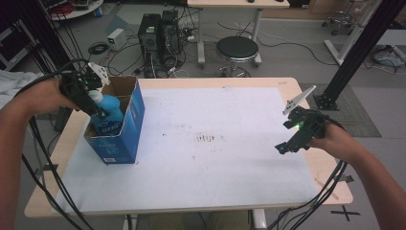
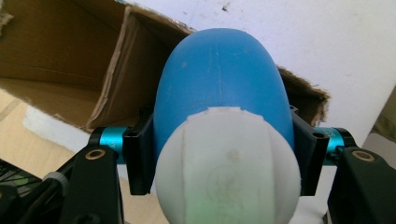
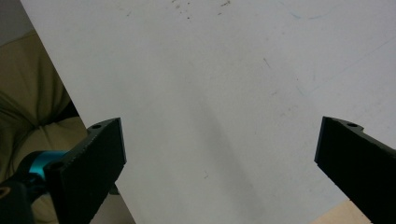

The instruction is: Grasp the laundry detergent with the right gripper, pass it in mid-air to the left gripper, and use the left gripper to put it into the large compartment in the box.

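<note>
High view: I'm holding the left gripper (image 1: 98, 109) over the open top of the blue cardboard box (image 1: 125, 132) at the far-left part of the table, jaws clamped on a blue bottle (image 1: 109, 111) with a white cap (image 1: 95, 96). In the left gripper view the two black jaws are pressing on either side of the bottle (image 2: 219, 88) just below the cap (image 2: 227, 165), so the grip is sitting at the neck end, cap toward the camera, body pointing away into the box (image 2: 70, 60). The bottle's long axis is running roughly along the gripper's own line, tilted, base going down into the box, cap end up and toward my left hand (image 1: 40, 96). The lower part is sitting inside the box walls already; I can't tell if the base is touching the bottom.

What matters for the next move: the box cavity is lying straight below and ahead of the bottle's base, so I'm judging it's just a matter of lowering along that axis and letting go. The box rim is close on the near side, could snag.

The right gripper (image 1: 287, 143) is hanging well apart at the right edge of the white mat (image 1: 215, 158), jaws wide, nothing between them; its own view is looking down at bare mat (image 3: 210, 93). The left one is clearly nearer, doing the work.
</note>
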A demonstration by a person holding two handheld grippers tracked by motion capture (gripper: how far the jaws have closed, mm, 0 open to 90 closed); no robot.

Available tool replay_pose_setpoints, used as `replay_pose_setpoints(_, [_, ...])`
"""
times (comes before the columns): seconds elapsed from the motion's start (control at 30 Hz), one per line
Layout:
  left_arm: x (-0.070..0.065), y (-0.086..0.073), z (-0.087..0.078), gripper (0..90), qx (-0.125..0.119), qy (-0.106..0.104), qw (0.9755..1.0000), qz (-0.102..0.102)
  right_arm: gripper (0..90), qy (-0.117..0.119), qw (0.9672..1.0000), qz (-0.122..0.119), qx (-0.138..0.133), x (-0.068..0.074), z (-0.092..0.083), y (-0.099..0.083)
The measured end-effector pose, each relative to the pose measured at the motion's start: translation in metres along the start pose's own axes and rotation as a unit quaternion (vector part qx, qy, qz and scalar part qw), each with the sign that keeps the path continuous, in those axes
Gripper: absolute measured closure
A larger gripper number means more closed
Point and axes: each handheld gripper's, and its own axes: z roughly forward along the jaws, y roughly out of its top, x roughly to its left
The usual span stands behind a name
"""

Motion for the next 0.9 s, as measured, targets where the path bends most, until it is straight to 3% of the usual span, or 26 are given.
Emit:
replay_pose_setpoints(0.27, [0.0,-0.003,0.033,38.1,0.029,-0.001,0.9996,0.007,1.0,0.004,1.0,-0.003,0.001,0.001,0.006,0.001])
replay_pose_setpoints(0.4, [0.001,-0.004,0.045,38.2,0.031,0.0,0.9995,0.003,1.0,0.006,1.0,-0.003,0.001,0.002,0.007,0.002])
replay_pose_setpoints(0.6, [0.001,-0.007,0.055,38.2,0.037,-0.006,0.9993,0.005,1.0,0.006,1.0,0.0,0.002,0.002,0.007,0.001])
replay_pose_setpoints(0.63, [0.001,-0.007,0.056,38.1,0.03,-0.006,0.9995,0.001,1.1,0.006,1.0,0.001,0.001,0.002,0.007,0.001])
replay_pose_setpoints(0.9, [0.002,-0.009,0.055,37.8,0.033,-0.006,0.9994,-0.001,1.1,0.007,1.0,-0.003,-0.001,0.003,0.01,0.004])
